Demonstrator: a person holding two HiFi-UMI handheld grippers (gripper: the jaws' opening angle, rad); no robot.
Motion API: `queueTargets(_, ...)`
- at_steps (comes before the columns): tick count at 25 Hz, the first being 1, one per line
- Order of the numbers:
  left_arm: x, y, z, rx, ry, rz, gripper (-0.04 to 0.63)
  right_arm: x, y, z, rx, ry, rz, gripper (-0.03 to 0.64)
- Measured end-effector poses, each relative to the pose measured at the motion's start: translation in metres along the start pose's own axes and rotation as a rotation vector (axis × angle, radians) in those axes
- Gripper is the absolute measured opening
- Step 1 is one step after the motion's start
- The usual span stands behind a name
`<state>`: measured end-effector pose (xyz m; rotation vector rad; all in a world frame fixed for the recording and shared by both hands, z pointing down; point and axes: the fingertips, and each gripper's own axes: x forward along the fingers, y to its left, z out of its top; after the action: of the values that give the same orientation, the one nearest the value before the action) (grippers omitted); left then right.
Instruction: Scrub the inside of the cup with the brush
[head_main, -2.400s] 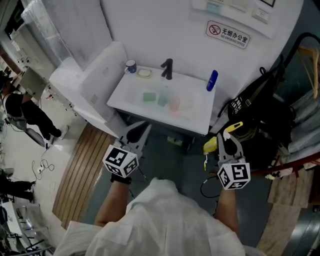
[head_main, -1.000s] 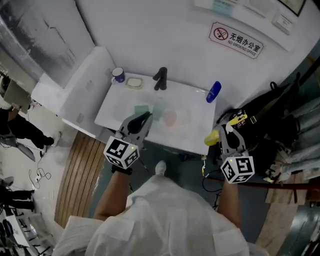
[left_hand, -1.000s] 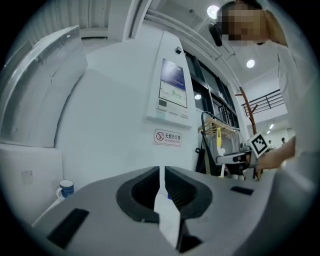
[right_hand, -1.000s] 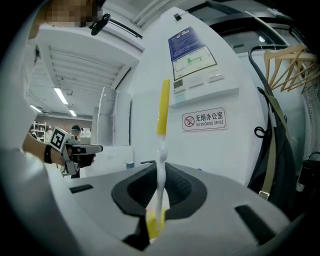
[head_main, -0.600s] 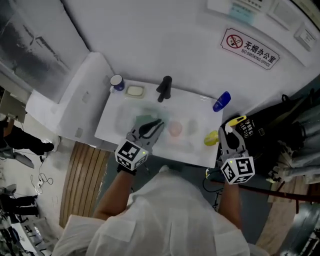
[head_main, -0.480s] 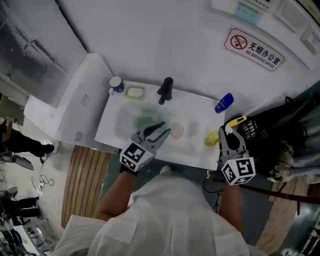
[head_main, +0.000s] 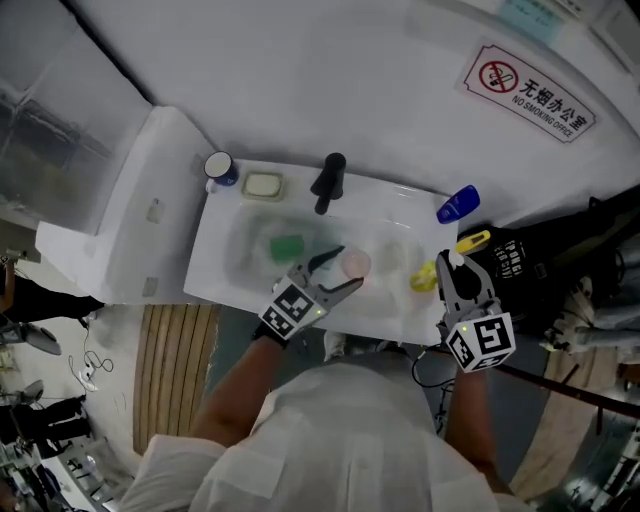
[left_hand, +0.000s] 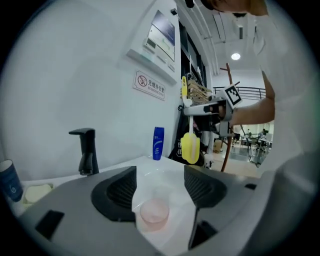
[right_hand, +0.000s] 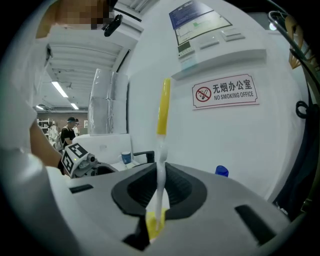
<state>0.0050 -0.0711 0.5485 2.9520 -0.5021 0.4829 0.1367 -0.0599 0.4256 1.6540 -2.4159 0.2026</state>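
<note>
Head view, steeply down on a white sink (head_main: 225, 275) set against a white wall.

Cup (head_main: 354, 264): pale pink, translucent, upright, mouth up. It stands in the bowl near the sink's front edge, about mid-width. A green sponge (head_main: 287, 246) lies in the bowl toward the left edge, apart from the cup.

Left claw (head_main: 346, 269): jaws apart, and they have just been opening. It reaches in over the front edge. The cup stands at the mouth of the jaws, between the two tips. The left gripper view shows clear gaps on both sides, so neither pad presses on the cup.

Right claw (head_main: 447, 264): closed on the brush (head_main: 426, 277). It is at the sink's right front corner, well apart from the cup. The right gripper view shows the thin white shaft clamped between the pads. The handle's yellow end is above the jaws and the yellow head below them.

Back edge, left to right:
- blue mug (head_main: 220, 168) at the left corner
- soap (head_main: 262, 185) just beside the mug
- black tap (head_main: 330, 180) at mid-edge
- blue bottle (head_main: 458, 204) at the right corner

A no-smoking sign (head_main: 530, 90) hangs on the wall above the right side.
</note>
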Motion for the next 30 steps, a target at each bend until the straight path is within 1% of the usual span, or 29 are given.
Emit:
queueTargets(4, 0.021, 0.003, -0.032, 0.032, 0.117, -0.033, 0.319, 0.011, -0.001, -0.006, -0.004, 0.028, 0.044, 0.028)
queueTargets(7, 0.038, 0.004, -0.06, 0.056, 0.213, -0.057, 0.338, 0.018, -0.004, -0.006, -0.012, 0.036, 0.068, 0.028)
queueTargets(13, 0.058, 0.002, -0.096, 0.042, 0.297, -0.102, 0.37, 0.025, -0.002, -0.014, -0.026, 0.071, 0.112, 0.028)
queueTargets(19, 0.074, 0.006, -0.127, 0.103, 0.408, -0.148, 0.387, 0.031, -0.001, -0.024, -0.024, 0.103, 0.14, 0.028)
queueTargets(21, 0.079, 0.006, -0.134, 0.113, 0.428, -0.165, 0.387, 0.032, 0.0, -0.026, -0.023, 0.109, 0.148, 0.028)
queueTargets(25, 0.089, 0.006, -0.146, 0.102, 0.44, -0.182, 0.388, 0.035, 0.001, -0.028, -0.025, 0.116, 0.163, 0.028)
queueTargets(28, 0.096, 0.004, -0.154, 0.123, 0.462, -0.196, 0.387, 0.036, -0.001, -0.031, -0.023, 0.12, 0.167, 0.028)
queueTargets(30, 0.101, 0.004, -0.155, 0.13, 0.462, -0.203, 0.387, 0.035, -0.003, -0.033, -0.019, 0.121, 0.165, 0.028)
